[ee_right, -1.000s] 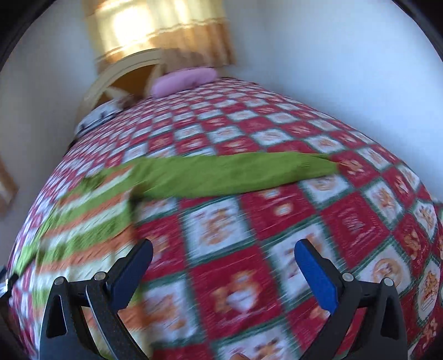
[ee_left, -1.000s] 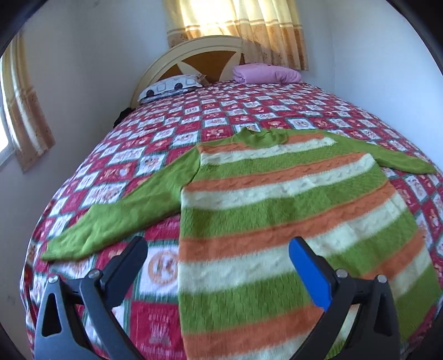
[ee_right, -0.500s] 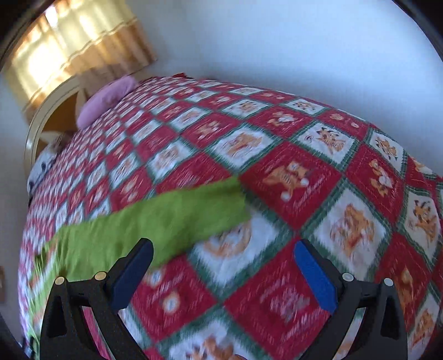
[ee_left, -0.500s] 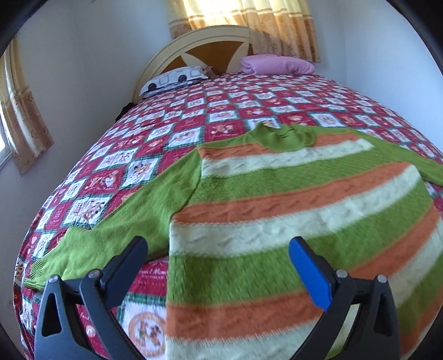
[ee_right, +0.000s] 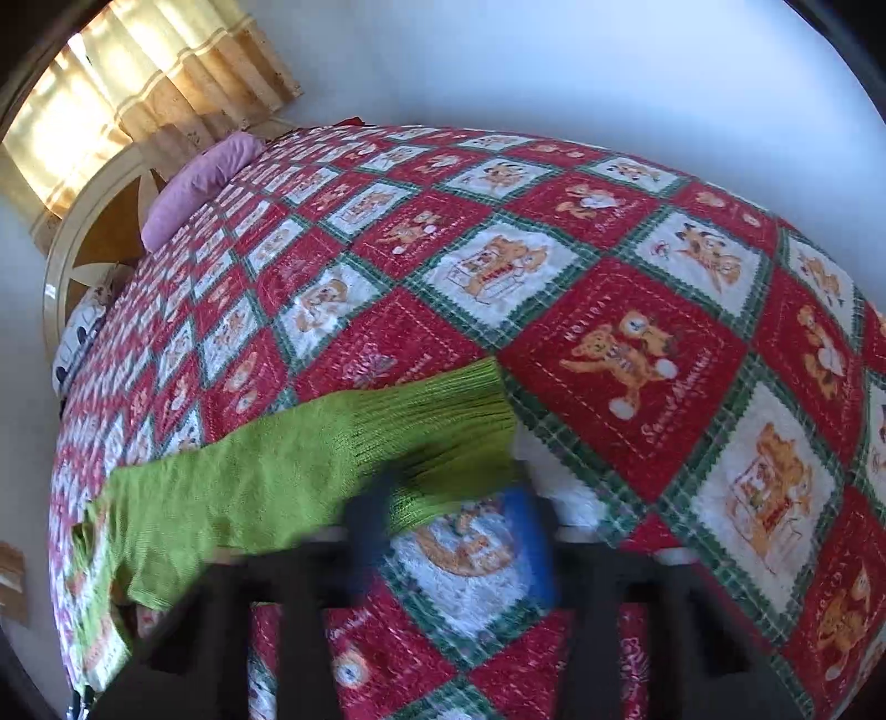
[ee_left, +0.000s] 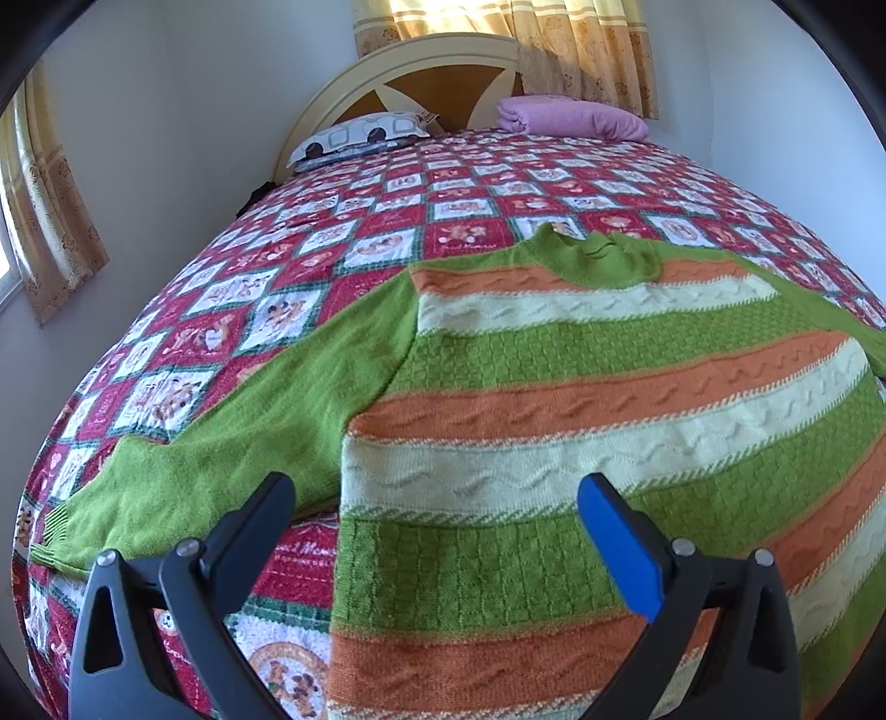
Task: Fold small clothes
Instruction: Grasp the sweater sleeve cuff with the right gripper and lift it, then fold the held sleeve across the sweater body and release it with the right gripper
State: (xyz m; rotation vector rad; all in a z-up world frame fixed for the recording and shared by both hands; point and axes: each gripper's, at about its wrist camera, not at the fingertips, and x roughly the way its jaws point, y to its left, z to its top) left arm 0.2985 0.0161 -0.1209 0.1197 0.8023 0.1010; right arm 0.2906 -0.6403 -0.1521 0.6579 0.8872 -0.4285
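Over the last second both grippers have come in closer to the sweater [ee_left: 581,387], which lies flat and face-up on the patterned quilt [ee_left: 332,232] of the bed, neck toward the headboard [ee_left: 410,72] and both sleeves out to the sides. The left gripper [ee_left: 437,504] has moved from a wider view of the whole garment to hovering low over the lower left part of the body, beside the armpit; its fingers [ee_left: 614,531] are spread wide and hold nothing. The right gripper [ee_right: 448,515] has swung out from the garment's body to the end of the right sleeve [ee_right: 310,471], and where its fingers stood wide apart half a second ago they now appear drawn much closer together at the ribbed cuff [ee_right: 465,410]. The picture is smeared with motion there, so whether they already pinch the cuff or are only closing toward it cannot be told. Taken as a judgement, this looks like the start of the first fold: the right sleeve is about to be lifted and carried in over the body, while nothing on the sweater has yet been folded. By count there is one sweater with two sleeves, of which the left sleeve [ee_left: 210,443] shows in the left view, one patterned pillow [ee_left: 360,135], one folded purple cloth [ee_left: 570,116] by the headboard, and curtains [ee_left: 559,44] at two windows.
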